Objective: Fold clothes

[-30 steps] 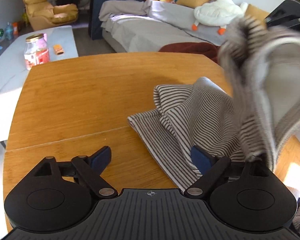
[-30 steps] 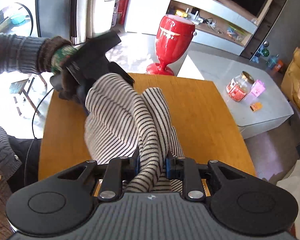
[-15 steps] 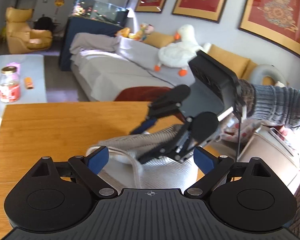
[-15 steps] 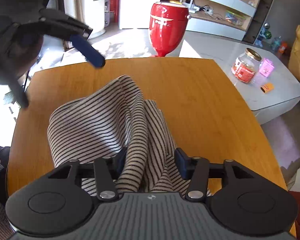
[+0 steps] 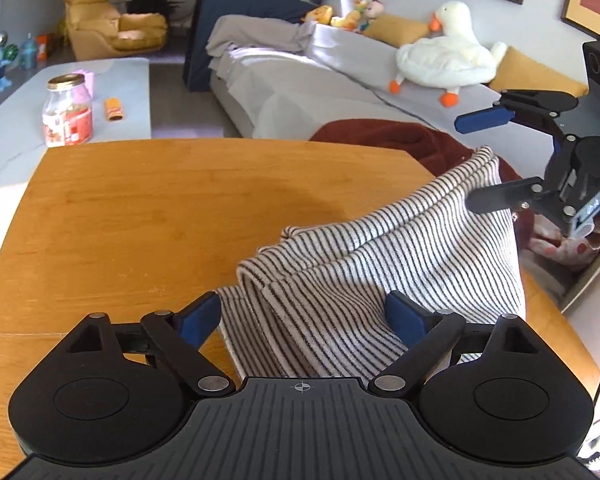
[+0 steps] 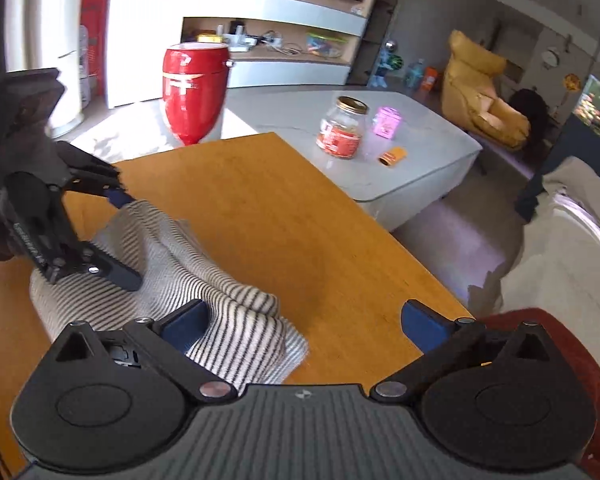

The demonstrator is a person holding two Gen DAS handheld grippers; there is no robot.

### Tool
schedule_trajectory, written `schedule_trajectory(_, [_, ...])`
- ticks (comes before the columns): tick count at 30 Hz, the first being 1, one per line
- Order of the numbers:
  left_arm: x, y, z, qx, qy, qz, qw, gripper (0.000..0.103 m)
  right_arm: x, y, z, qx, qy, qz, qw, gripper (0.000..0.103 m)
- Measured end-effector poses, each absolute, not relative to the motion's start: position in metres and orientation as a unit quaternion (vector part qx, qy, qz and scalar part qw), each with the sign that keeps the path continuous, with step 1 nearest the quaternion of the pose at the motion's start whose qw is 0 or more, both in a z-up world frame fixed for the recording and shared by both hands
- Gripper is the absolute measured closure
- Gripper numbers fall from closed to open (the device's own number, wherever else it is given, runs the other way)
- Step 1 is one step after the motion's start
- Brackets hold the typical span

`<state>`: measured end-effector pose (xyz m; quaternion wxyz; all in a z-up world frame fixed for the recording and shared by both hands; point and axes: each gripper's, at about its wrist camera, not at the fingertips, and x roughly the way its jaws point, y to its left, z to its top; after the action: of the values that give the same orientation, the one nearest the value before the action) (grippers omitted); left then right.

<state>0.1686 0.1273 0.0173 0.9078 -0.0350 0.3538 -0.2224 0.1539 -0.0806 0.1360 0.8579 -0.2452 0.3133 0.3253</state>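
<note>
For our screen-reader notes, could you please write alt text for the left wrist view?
A rumpled striped garment lies on a wooden table, between the open jaws of the left gripper. The right gripper, also open, hovers at its far corner; a sofa with a plush goose stands behind.

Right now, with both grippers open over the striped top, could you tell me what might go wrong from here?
1. The striped top lies bunched in humps, not flat; folding it like this would probably lock in creases.
2. Its far corner sits at the table edge by the right gripper, over the dark red cloth; a tug could drag it off.
3. The left gripper straddles several layers, so closing may pinch more than one.
</note>
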Motion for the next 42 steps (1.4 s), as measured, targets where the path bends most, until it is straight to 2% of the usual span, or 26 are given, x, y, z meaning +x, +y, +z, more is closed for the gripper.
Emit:
schedule_trajectory(7, [0.166, 0.126, 0.021, -0.015, 0.348, -0.183, 0.919, 0.008, 0.194, -0.068, 0.067, -0.172, 0.372, 0.223, 0.884, 0.000])
schedule_trajectory(12, [0.153, 0.122, 0.040, -0.001, 0.327, -0.170, 0.929, 0.012, 0.186, -0.067, 0.064, -0.159, 0.356, 0.200, 0.899, 0.000])
schedule_trajectory(20, [0.127, 0.094, 0.085, 0.021, 0.254, -0.222, 0.941, 0.010, 0.167, -0.068, 0.063, -0.168, 0.321, 0.178, 0.915, 0.000])
schedule_trajectory(27, [0.162, 0.075, 0.055, 0.028, 0.313, -0.229, 0.921, 0.013, 0.169, -0.085, 0.084, -0.118, 0.347, 0.199, 0.909, 0.000])
schedule_trajectory(33, [0.178, 0.088, 0.036, 0.015, 0.345, -0.203, 0.916, 0.011, 0.151, -0.112, 0.108, -0.054, 0.297, 0.176, 0.937, 0.000])
schedule_trajectory(38, [0.180, 0.096, 0.028, 0.006, 0.354, -0.201, 0.914, 0.010, 0.164, -0.096, 0.064, -0.100, 0.349, 0.119, 0.924, 0.000])
schedule_trajectory(42, [0.181, 0.101, 0.023, -0.005, 0.358, -0.200, 0.912, 0.008, 0.169, -0.099, 0.054, -0.069, 0.358, 0.109, 0.925, 0.000])
